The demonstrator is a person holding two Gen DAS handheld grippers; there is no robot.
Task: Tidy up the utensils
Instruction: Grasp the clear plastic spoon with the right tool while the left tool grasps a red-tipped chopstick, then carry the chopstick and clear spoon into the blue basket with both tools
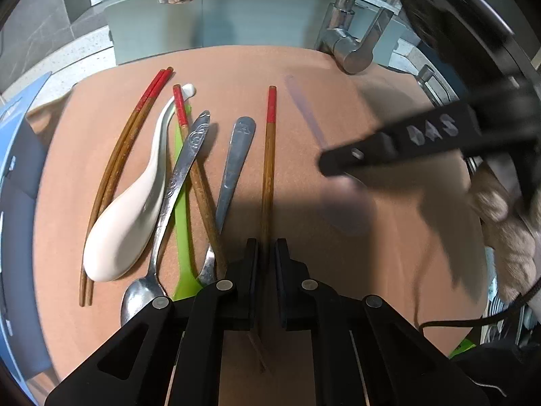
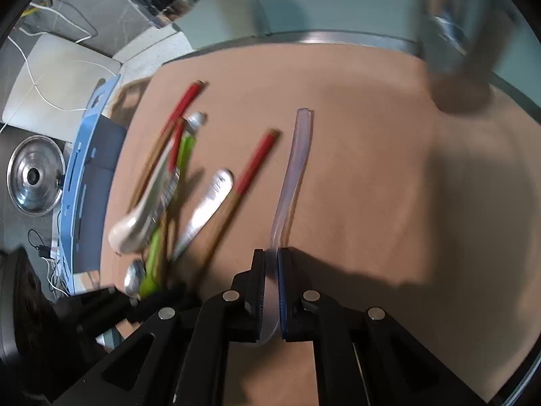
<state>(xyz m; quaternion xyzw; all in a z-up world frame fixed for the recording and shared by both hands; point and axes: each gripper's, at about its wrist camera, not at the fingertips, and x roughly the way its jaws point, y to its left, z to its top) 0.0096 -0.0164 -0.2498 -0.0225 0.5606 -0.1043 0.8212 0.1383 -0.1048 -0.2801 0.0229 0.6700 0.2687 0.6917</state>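
Left wrist view: we saw the left claw (image 1: 267, 253) clamped on a lone red-tipped chopstick (image 1: 269, 169), pads tight on its bare wooden end, the red tip pointing away toward the faucet (image 1: 351, 40). The chopstick lay along the brown mat (image 1: 338, 101) on the worktop. Left of it we noted a steel utensil handle (image 1: 233, 165), another red-tipped chopstick (image 1: 194, 176), a patterned steel spoon (image 1: 169, 209), a green utensil (image 1: 182, 237) partly under those, a white ceramic spoon (image 1: 125, 226), and a chopstick pair (image 1: 121, 172) lying side by side at the far left. The right claw (image 1: 341, 164) came in blurred from the right, tips low over the mat; we could not tell its grip from here.

Right wrist view: we saw the right claw (image 2: 272, 291) closed on a clear plastic spoon (image 2: 294, 169), pads pinching its bowl end, handle stretching away over the mat (image 2: 372, 169). The spoon sat well apart from the blurred utensil heap on the left. A blue rack (image 2: 81, 176) edged the mat, with a steel pot lid (image 2: 33, 176) beyond it.
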